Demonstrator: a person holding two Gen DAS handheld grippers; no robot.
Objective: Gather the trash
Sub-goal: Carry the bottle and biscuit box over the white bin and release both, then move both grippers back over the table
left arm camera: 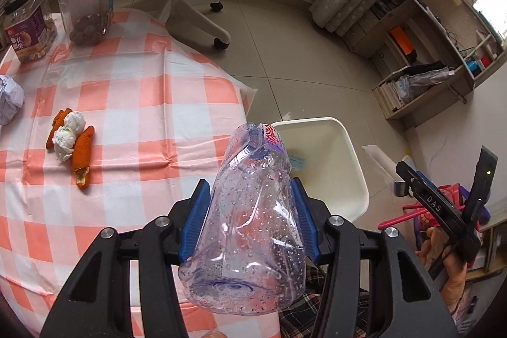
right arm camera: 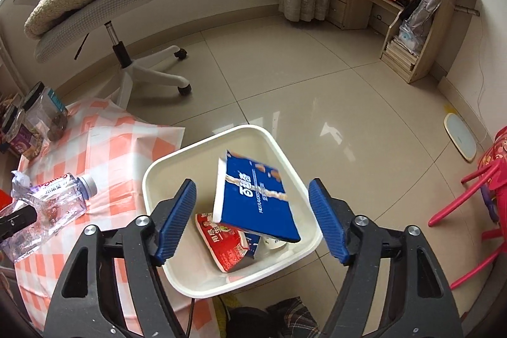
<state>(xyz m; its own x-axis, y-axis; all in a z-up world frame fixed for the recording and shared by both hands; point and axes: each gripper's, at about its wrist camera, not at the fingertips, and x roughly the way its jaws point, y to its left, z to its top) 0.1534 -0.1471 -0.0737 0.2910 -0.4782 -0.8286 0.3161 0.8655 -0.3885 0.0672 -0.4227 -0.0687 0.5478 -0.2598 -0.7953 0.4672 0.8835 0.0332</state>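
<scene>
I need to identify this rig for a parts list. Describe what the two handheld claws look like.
Both are alike: the left claw and right claw have matte black angular linkage arms joined by round silver bolts, each ending in two blue ribbed pads. Seen from the left camera, the right one's black body carries white letters "DAS". Plaid fabric shows beneath them.

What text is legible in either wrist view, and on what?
"DAS": on the black body of the right tool, left wrist view.
"紫衣腰果": purple label of the nut jar.
"MILK" plus large white characters: blue box over the white bin; the rest is too blurred.
Red lettering on the plastic bottle in the left tool: partly hidden, unreadable.
Red carton: print too small.
</scene>
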